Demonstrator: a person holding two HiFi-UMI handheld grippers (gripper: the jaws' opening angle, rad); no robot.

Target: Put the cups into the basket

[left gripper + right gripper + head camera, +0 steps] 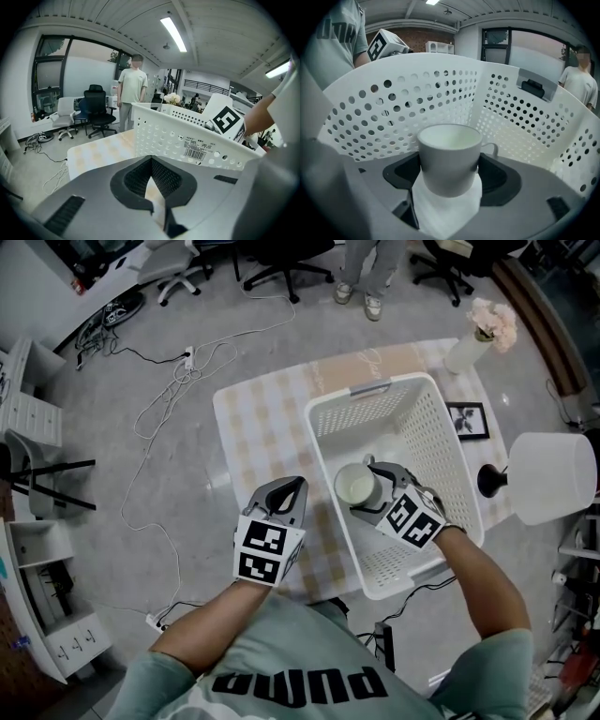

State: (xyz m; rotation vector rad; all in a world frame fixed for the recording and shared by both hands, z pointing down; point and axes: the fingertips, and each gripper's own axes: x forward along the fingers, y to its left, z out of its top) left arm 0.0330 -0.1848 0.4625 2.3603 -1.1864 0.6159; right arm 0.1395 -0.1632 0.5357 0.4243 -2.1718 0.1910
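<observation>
Your right gripper [367,489]: clamped on white cup [449,154], inside basket [403,385] | your left gripper [292,486]: closed, empty, above bench [262,427] beside basket.

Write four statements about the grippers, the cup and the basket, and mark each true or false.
1. The right gripper grips a white cup. True.
2. That cup is outside the basket. False: it is inside the basket's walls.
3. The left gripper holds a second cup. False: its jaws are together with nothing between them, above the table.
4. A vase with flowers stands on the table beyond the basket. True.
</observation>
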